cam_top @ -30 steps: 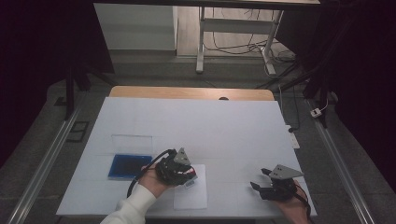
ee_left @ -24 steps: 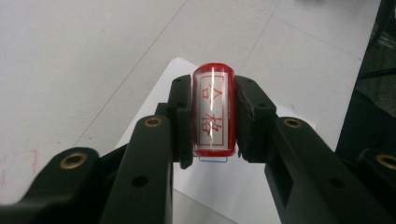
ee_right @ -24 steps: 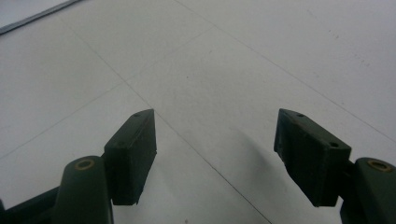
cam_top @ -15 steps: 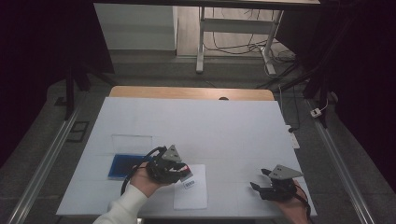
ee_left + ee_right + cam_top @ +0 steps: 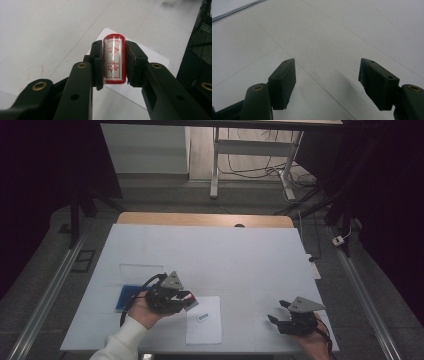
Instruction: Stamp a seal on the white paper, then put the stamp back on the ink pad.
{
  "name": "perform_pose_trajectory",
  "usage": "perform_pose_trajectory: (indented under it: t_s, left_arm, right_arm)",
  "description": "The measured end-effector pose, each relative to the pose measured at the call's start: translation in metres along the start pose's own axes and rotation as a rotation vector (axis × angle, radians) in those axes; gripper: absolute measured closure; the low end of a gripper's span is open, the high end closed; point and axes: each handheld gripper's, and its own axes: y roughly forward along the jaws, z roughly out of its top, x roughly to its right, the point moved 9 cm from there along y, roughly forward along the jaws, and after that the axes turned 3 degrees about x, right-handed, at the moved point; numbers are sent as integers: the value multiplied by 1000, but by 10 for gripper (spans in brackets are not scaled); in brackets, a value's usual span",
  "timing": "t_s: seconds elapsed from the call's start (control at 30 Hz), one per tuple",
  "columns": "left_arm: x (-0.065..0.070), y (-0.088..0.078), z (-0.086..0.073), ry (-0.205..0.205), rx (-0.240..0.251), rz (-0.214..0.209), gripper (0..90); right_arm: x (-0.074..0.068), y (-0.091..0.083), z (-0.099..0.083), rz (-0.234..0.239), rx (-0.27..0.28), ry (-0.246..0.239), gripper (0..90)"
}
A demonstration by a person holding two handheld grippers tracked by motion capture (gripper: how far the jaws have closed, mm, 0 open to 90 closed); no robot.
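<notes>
My left gripper (image 5: pixel 187 300) is shut on a red stamp (image 5: pixel 114 60) with a clear face and red characters; it hangs just above the table, left of a white paper sheet (image 5: pixel 205 325). The sheet bears a small printed mark (image 5: pixel 202 317). In the left gripper view the paper sheet (image 5: pixel 150 58) lies beyond the stamp, and both pads (image 5: pixel 97 65) press the stamp's sides. My right gripper (image 5: pixel 276 312) rests low at the table's front right, open, with nothing between its fingers (image 5: pixel 283 81). A blue ink pad (image 5: pixel 129 296) with a clear lid (image 5: pixel 140 270) sits left of my left hand.
The white table top (image 5: pixel 225 255) stretches wide behind both grippers. A wooden edge (image 5: pixel 200 219) runs along its far side. Metal rails (image 5: pixel 55 290) flank the table, and cables (image 5: pixel 260 167) lie on the floor beyond.
My left gripper has pulled back to the left off the paper with the stamp, tilting up. A printed mark now shows on the sheet. The right gripper has stayed put.
</notes>
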Motion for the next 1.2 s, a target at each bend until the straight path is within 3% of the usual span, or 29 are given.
perform_pose_trajectory:
  t_s: [0.23,0.67,1.2]
  left_arm:
    - [-13,-16,-6,-27,16,33,697]
    - [-39,-46,-26,-96,52,93,698]
    - [-59,-65,-46,-140,49,151,697]
  right_arm:
    - [-1,-2,5,2,33,1,303]
    - [-1,-2,5,6,35,-2,304]
    - [-2,-1,4,6,24,-4,304]
